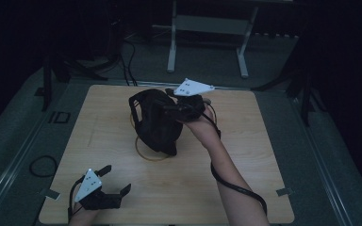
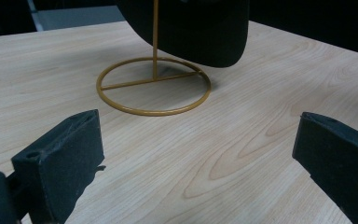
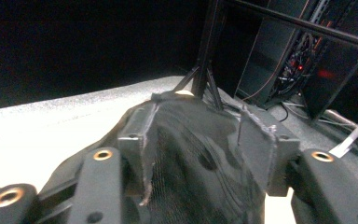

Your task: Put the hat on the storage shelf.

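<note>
1. While the black cap (image 1: 154, 123) hangs over the gold wire stand (image 1: 147, 153) at the middle of the bench (image 1: 245, 155), we read the right claw (image 1: 169, 109) as the one on the job: it sits right at the cap's upper right side, well above the bench.

2. In the right gripper view its jaws stand part-way spread with the cap's mesh fabric (image 3: 200, 186) lying between them; the pads (image 3: 137, 140) flank the cloth, and we judge they are not pinching it, though it is hard to tell whether one pad brushes it.

3. The relation that matters: the cap lies straight ahead of and below the right claw, its brim drooping toward the near side of the stand's ring base (image 2: 154, 91), with the upright rod (image 2: 155, 37) running up into the crown.

4. The left claw (image 1: 115, 181) rests low at the near left corner of the bench, jaws spread wide and empty, well apart from the stand; it faces the ring base across bare wood.

5. We judge the right hand (image 1: 202, 127) far nearer, so any settling of the cap falls to it; the left would have to travel forward to steady the base.
</note>
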